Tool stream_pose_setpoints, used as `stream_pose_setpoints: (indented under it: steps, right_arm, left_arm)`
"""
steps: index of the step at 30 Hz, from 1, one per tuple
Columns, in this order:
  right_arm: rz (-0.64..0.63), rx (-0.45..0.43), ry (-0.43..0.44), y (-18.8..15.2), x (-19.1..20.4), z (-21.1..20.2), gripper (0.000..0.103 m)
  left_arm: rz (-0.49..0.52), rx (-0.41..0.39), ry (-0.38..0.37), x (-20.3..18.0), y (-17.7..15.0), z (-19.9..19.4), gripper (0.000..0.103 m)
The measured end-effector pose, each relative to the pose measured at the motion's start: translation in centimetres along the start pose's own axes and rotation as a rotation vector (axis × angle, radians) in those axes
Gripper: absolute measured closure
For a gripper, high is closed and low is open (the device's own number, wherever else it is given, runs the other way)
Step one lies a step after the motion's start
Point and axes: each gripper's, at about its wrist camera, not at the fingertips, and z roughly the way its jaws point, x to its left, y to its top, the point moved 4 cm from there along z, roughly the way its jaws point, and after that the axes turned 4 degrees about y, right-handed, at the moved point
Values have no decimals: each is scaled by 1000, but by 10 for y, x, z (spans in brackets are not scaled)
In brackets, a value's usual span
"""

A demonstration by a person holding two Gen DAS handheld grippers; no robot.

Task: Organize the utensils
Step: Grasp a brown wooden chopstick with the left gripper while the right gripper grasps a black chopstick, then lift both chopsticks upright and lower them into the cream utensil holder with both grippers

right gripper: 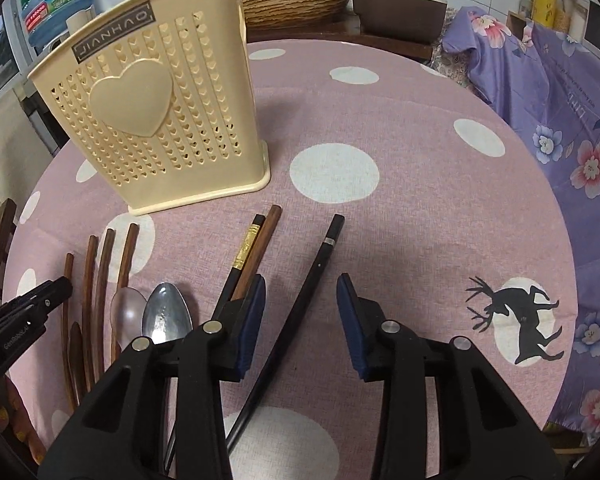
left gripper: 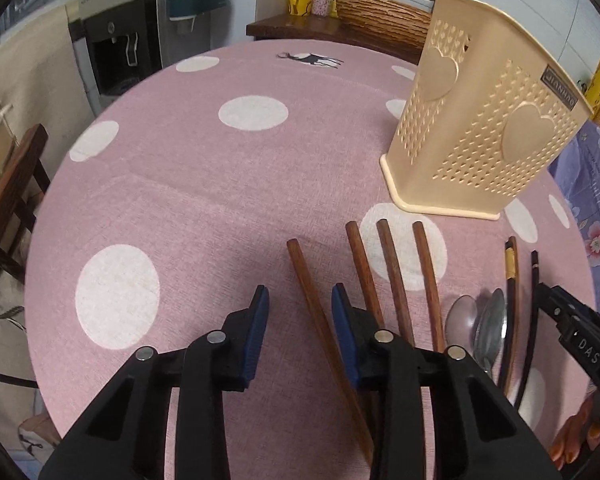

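The left gripper [left gripper: 300, 304] hangs over the pink dotted tablecloth [left gripper: 204, 184] with its jaws released and apart, a brown wooden chopstick [left gripper: 305, 276] lying between them untouched. The right gripper [right gripper: 301, 294] is likewise unclenched, astride a black chopstick [right gripper: 318, 264] that no pad presses. Between these two lie three more wooden chopsticks [left gripper: 394, 268], a clear spoon [right gripper: 127, 312], a metal spoon [right gripper: 167, 316] and a gold-banded chopstick [right gripper: 246, 246]. The beige utensil holder [right gripper: 156, 92] stands upright beyond them, toward the table's far edge
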Motion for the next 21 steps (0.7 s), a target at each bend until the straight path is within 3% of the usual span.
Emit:
stream_pose_setpoints:
  steps: [3,7,9,14,21]
  right_arm:
    - [19,15,10,-3,-1,4,66]
    - [25,17,-5,-1,-2,8,80]
    - [34,18,-7,1,-3,9,82]
    - [30,12,-25,9,0,15,90]
    - [45,6,-14,15,0,20,95]
  left_arm:
    - [-12,-3,13,1,0,0,72]
    - [15,-8,40,-5,-1,1,72]
    - [22,-7,31,-9,-1,1,74]
    - [8,-12,38,-11,4,4,90]
    - [-3,-20,40,-15,10,7,94]
